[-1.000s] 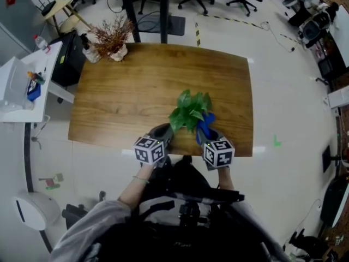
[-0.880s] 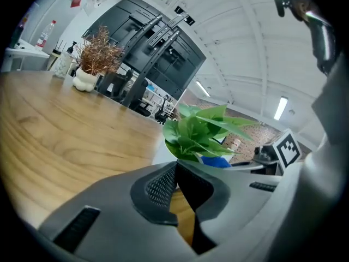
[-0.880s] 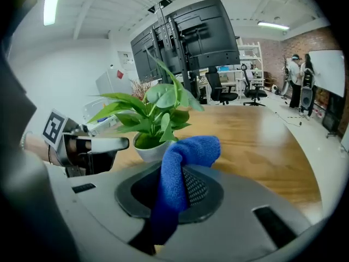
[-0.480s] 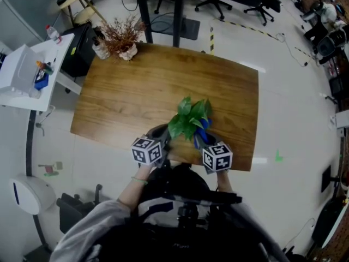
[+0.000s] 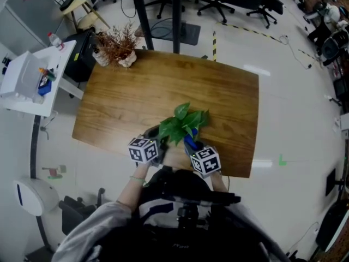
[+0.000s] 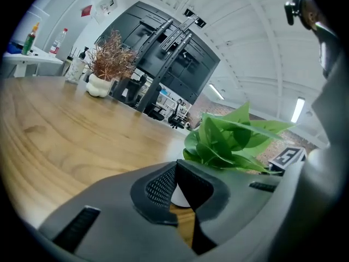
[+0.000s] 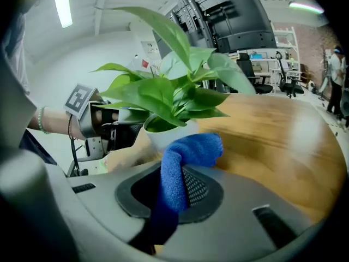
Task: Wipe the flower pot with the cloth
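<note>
Now the flower pot (image 7: 163,138) sits at the table's (image 5: 125,97) 6 o'clock edge. It looks light and tippy. The left gripper (image 6: 175,179) pinches its rim, a good hold. The right gripper (image 7: 177,187) squeezes the soft cloth (image 7: 188,149).

Right gripper (image 5: 193,146) has moved closer to the left gripper (image 5: 157,132), narrowing the gap between them. The blue cloth (image 7: 191,152) clamped in its jaws, previously exposed beside the leaves (image 5: 182,123), now lies tucked beneath them at the flower pot (image 7: 162,137)
</note>
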Action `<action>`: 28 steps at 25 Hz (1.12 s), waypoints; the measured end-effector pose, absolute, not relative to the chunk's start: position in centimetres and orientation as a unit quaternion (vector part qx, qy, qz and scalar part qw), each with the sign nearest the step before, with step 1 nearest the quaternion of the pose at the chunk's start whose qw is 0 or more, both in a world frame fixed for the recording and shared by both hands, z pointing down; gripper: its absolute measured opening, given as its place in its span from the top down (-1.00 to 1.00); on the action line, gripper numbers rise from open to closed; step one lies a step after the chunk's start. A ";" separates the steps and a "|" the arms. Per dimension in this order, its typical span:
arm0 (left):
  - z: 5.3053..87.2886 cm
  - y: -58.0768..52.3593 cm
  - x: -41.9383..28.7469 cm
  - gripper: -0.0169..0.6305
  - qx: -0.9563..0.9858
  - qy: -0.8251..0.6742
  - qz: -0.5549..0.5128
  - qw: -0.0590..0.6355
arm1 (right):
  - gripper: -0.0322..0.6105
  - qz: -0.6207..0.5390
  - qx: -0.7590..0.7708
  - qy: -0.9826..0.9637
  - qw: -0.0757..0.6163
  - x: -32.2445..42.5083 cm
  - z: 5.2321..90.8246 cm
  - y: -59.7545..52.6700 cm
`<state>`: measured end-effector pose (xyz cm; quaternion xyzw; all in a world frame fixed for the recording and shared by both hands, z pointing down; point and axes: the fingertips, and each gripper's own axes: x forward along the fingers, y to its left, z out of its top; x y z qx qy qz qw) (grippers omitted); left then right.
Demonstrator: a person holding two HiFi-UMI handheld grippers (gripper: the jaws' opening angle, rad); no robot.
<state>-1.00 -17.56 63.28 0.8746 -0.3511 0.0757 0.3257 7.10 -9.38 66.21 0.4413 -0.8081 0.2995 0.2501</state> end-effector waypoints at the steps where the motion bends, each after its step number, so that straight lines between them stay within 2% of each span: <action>1: 63.4 -17.9 -1.0 0.92 0.874 -0.353 0.076 0.326 | 0.72 0.299 0.434 -0.811 0.255 6.8 66.4 -9.2; 6: 64.1 -19.1 -0.9 0.92 0.866 -0.363 0.079 0.333 | 0.72 0.299 0.421 -0.817 0.255 6.5 66.5 -9.0; 15: 64.1 -14.6 -1.4 0.92 0.872 -0.347 0.090 0.333 | 0.72 0.282 0.489 -0.795 0.221 12.9 64.7 -11.1; 20: 64.6 -13.8 -0.6 0.92 0.873 -0.335 0.089 0.343 | 0.72 0.265 0.452 -0.829 0.195 11.1 63.5 -12.9; 28: 64.7 -17.0 -1.9 0.92 0.864 -0.361 0.071 0.345 | 0.72 0.262 0.401 -0.849 0.223 7.0 64.6 -11.0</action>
